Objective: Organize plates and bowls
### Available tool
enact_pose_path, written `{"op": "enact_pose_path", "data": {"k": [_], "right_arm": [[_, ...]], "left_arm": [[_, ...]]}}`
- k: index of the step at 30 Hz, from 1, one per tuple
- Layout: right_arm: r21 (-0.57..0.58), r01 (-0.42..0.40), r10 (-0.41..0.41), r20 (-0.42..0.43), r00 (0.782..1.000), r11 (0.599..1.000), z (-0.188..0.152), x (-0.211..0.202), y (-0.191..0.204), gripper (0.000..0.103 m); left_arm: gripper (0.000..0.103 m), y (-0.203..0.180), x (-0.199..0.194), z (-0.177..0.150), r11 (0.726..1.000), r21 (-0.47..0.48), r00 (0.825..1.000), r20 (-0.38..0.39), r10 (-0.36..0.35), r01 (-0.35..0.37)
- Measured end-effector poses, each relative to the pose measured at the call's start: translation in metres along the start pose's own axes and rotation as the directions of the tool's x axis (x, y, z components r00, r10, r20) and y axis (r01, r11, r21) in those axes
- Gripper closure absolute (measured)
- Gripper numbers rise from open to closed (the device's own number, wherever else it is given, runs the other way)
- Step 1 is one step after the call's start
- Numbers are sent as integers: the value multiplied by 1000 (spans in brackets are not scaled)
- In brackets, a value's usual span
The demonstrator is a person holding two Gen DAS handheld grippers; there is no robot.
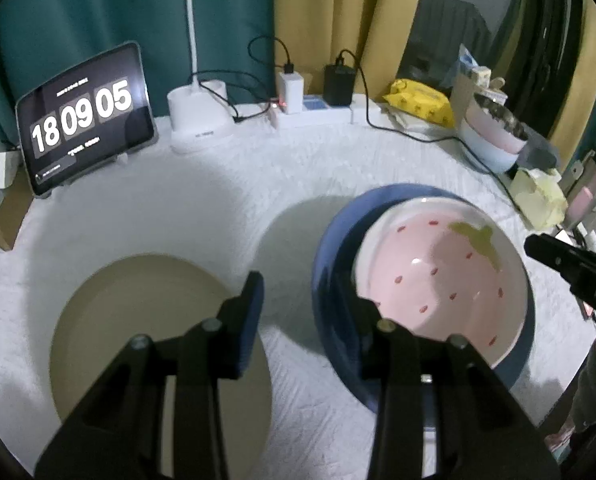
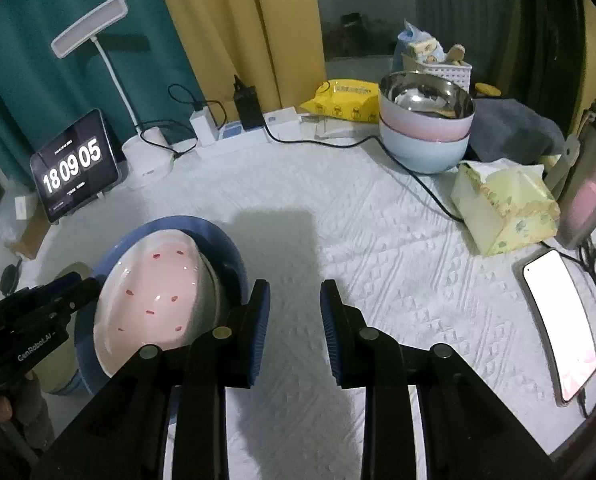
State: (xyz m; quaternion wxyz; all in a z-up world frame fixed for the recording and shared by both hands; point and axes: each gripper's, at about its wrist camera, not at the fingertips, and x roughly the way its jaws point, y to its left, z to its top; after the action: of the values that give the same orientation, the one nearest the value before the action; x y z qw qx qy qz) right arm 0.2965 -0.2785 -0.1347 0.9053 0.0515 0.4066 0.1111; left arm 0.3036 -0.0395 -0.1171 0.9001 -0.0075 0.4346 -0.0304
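Done: pink bowl (image 1: 438,276) sat nested in blue bowl (image 1: 338,264).
Left: tan plate (image 1: 137,320) lay apart, near counter's (image 2: 378,240) front edge.
Jaws: both pairs apart, empty.

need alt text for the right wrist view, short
A pink strawberry-patterned bowl sits tilted inside a blue bowl on a white quilted tablecloth, left of the open, empty right claw. The left claw reaches in at far left; stacked bowls, a tissue box and a phone lie right.
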Motion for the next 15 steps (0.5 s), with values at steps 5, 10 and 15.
{"op": "enact_pose_path", "data": {"k": [5, 10, 15], "right_arm": [[0, -30, 30, -31, 999, 1000, -5, 13, -2, 71], [3, -43, 44, -30, 999, 999, -6, 19, -7, 70], [12, -66, 67, -69, 995, 998, -11, 33, -11, 70]], "left_arm": [[64, -2, 7, -2, 1000, 7, 1000, -1, 13, -13], [64, 0, 10, -1, 1000, 14, 1000, 5, 9, -9], [64, 3, 11, 1, 1000, 23, 1000, 6, -18, 18]]}}
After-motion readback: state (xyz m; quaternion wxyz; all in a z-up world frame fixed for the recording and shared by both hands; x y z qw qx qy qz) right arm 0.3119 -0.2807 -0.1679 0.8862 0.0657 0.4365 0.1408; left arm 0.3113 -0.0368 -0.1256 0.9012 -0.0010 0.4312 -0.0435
